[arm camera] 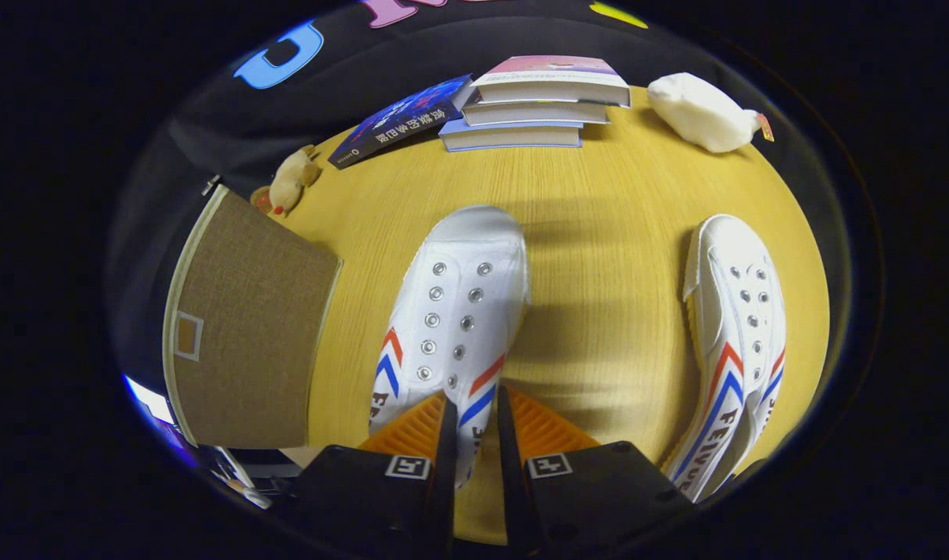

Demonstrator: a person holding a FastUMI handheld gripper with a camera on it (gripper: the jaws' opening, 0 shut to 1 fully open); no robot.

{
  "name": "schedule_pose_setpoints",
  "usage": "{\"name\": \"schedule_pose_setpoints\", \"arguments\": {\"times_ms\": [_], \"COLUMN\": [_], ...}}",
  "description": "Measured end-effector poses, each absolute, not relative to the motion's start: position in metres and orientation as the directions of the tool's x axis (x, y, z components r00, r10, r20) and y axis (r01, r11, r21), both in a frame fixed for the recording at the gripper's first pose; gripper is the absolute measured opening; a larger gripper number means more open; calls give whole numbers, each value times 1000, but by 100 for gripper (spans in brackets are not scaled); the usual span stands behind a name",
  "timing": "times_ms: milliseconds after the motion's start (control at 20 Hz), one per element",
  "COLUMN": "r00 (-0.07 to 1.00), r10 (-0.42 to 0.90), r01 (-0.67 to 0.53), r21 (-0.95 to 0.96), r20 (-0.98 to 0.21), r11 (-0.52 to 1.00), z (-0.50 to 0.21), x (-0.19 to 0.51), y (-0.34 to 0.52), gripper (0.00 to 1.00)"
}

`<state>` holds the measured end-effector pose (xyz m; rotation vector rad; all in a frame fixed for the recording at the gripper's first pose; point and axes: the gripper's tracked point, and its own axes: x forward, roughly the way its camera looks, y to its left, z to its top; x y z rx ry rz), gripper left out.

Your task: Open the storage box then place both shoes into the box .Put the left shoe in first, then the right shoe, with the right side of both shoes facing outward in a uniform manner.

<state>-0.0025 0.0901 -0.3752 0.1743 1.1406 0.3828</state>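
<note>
We have the hand-held gripper [474, 424] closed down to a narrow gap over the heel-side collar of the nearer shoe [453, 311], and both fingers seem to pinch the canvas wall there, though the contact itself is partly hidden. This white canvas shoe lies near the middle of the desk [599, 202], toe pointing toward the far edge and the stacked books [533, 101]. We judge it light and soft: the upper will fold under pressure, so the stiffer collar or heel rim is the sensible hold, and the rubber sole should give some grip against slipping. It carries red and blue chevron stripes on its sides, two rows of metal eyelets and no laces. The second shoe [731, 342], matching in pattern, lies well apart toward the desk's right edge. The storage box [245, 327], covered in brown fabric with pale piping, sits at the left edge of the desk, its lid apparently closed, so opening seems still undone.
</note>
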Motion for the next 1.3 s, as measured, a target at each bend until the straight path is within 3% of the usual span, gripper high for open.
{"name": "schedule_pose_setpoints", "arguments": {"times_ms": [50,350,700,1100,1300], "r00": [359,372,453,576,611], "r10": [386,433,377,332,369], "r01": [-208,-192,-110,-76,-81], "r21": [330,389,369,355,408], "r20": [-850,-821,-808,-747,-700], "r11": [921,901,923,932,909], "z": [-377,-373,-336,-228,-183], "x": [-1,-3,-9,-29,-38], "y": [91,91,84,92,130], "gripper": [23,5,5,5,5]}}
